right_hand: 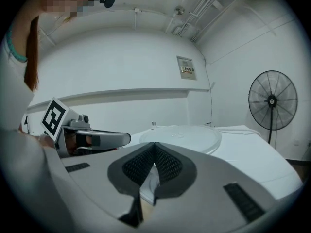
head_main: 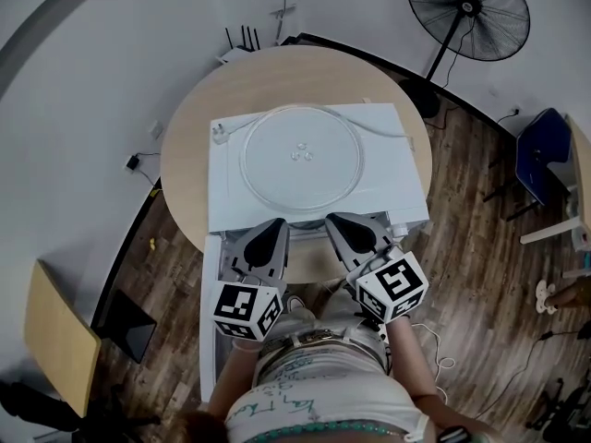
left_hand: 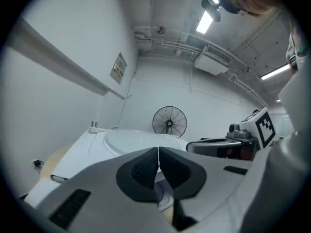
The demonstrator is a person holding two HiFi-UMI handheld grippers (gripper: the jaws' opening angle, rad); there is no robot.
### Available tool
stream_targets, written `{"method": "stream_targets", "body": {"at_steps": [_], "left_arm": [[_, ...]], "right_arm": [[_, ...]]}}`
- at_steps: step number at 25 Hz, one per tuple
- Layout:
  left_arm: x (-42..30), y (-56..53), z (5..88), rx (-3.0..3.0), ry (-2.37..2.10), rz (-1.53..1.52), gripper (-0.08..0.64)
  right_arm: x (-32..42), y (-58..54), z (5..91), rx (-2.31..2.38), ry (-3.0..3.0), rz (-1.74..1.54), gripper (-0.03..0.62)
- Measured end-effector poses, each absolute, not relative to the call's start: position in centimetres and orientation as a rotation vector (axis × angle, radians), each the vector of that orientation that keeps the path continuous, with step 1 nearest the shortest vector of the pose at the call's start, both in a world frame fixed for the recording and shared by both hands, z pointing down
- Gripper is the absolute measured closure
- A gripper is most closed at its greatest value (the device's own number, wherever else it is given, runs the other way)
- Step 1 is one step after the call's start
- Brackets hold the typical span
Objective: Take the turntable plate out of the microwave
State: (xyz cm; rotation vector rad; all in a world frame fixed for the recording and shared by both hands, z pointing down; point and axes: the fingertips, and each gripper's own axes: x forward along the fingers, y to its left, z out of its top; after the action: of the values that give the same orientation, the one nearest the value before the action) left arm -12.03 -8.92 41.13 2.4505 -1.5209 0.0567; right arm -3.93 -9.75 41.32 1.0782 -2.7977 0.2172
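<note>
The clear glass turntable plate (head_main: 305,158) lies flat on top of the white microwave (head_main: 404,199), which stands on a round wooden table. Both grippers hover side by side at the microwave's front edge, below the plate in the head view. My left gripper (head_main: 272,232) is shut with nothing between its pads (left_hand: 146,166). My right gripper (head_main: 343,226) is likewise shut and empty. The left gripper view shows the plate (left_hand: 131,140) beyond the closed jaws, and the right gripper view shows the plate (right_hand: 182,135) just past its own tips (right_hand: 154,147). The microwave's cavity is hidden.
The round table (head_main: 185,137) carries the microwave; its door (head_main: 211,321) hangs open at the front left. A power plug (head_main: 220,135) lies on the microwave's top left corner. A black standing fan (head_main: 468,12) and a blue chair (head_main: 540,155) stand to the right, a wooden panel (head_main: 55,335) to the left.
</note>
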Motion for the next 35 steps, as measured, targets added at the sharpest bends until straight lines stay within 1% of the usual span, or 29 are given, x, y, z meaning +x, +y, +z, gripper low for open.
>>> {"method": "stream_targets", "body": {"at_steps": [8,17,35], "left_arm": [[-11.0,-9.3,39.6,2.441,-1.568,0.042,0.545],[-9.7,-8.9,36.7,2.531,-1.596,0.035,0.545],[-8.3,-7.2,35.7,2.589,-1.541,-0.012,0.545]], "right_arm": [[-3.8,-10.5,40.0,1.026,-2.828,0.141,0.601],[-3.2,-10.3,38.2,1.063,-2.849,0.131,0.601],[-2.8,-8.4,37.6,1.084,-2.819,0.101,0.601]]}}
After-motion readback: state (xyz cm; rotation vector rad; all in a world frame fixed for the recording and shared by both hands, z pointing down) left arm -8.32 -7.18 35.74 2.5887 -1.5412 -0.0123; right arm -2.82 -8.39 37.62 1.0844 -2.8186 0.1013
